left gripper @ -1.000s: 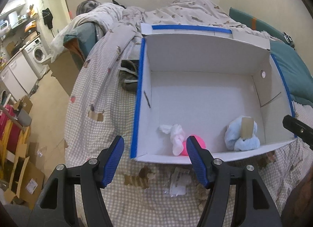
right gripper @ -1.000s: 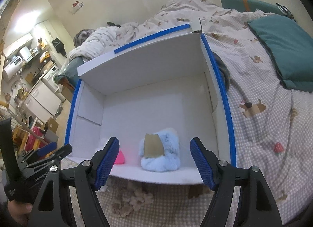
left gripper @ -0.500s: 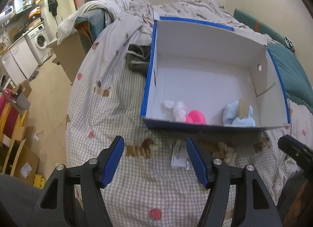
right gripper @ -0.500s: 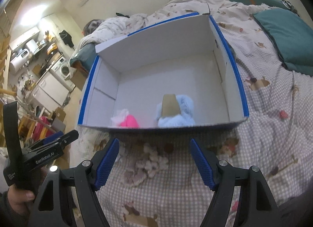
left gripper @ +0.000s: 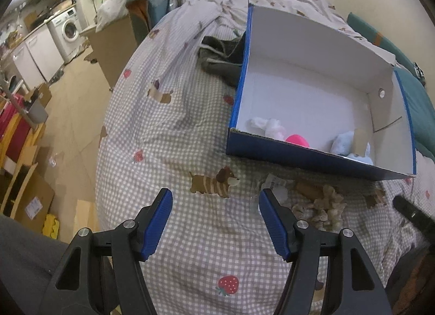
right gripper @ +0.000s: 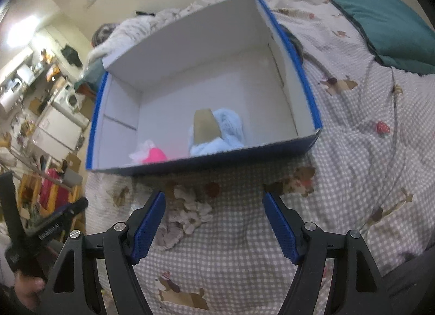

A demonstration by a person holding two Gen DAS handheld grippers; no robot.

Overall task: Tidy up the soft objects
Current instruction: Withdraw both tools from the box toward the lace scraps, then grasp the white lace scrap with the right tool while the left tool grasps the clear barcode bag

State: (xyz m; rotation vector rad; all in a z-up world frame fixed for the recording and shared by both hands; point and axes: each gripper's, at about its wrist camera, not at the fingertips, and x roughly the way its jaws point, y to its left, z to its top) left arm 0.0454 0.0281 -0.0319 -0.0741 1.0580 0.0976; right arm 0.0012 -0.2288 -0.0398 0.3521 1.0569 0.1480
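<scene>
A blue-and-white cardboard box (left gripper: 312,156) (right gripper: 206,161) lies open on the checked bedspread. Inside, near its front wall, are a pink-and-white fluffy item (left gripper: 296,139) (right gripper: 153,155) and a light blue fluffy item with a cardboard tag (left gripper: 350,147) (right gripper: 228,130). A beige frilly scrunchie (left gripper: 323,206) (right gripper: 187,214) lies on the bed in front of the box, beside a small clear packet (left gripper: 274,187). My left gripper (left gripper: 214,218) is open and empty, left of the packet. My right gripper (right gripper: 213,222) is open and empty, the scrunchie by its left finger.
A dark folded garment (left gripper: 220,59) lies against the box's left side. A teal pillow (right gripper: 380,24) lies at the right. The bed's left edge drops to a floor with cardboard boxes (left gripper: 30,200) and a washing machine (left gripper: 68,29).
Both grippers have pulled back and away from the box, from over its front wall to over the bedspread in front of it. Both stayed open. The scrunchie came fully into view.
</scene>
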